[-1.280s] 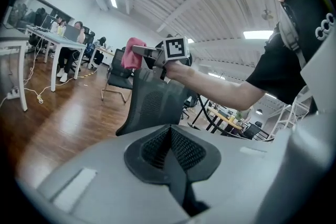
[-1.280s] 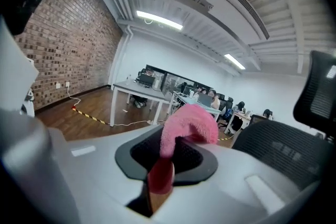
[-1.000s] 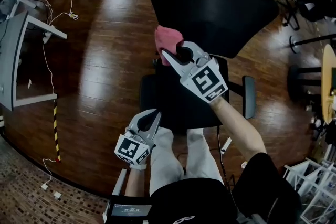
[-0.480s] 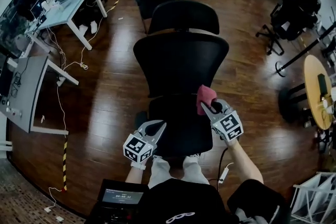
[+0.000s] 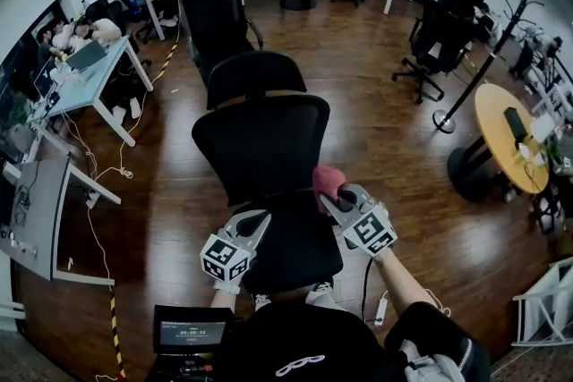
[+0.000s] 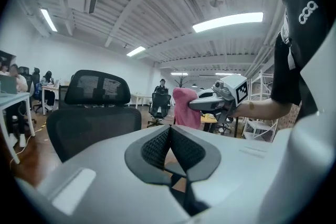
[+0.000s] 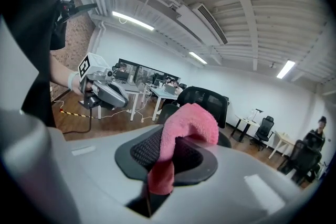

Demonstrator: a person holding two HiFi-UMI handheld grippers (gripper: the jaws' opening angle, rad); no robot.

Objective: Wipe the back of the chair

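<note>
- Chair back, black mesh under a headrest, stands upright on the wood floor, with its seat turned toward the two grippers.
- Right gripper clamps a pink cloth between its jaws. The tuft is raised at the backrest's lower right edge, and whether it touches the mesh cannot be told.
- Left gripper hovers over the near left of the seat, its jaws pressed together on nothing.
- Judged step: the cloth is poised at the back and the wiping stroke is about to start.
- The next move likely calls for pressing the cloth flat against the mesh and sweeping across, gently enough that the swivel chair does not turn away.
</note>
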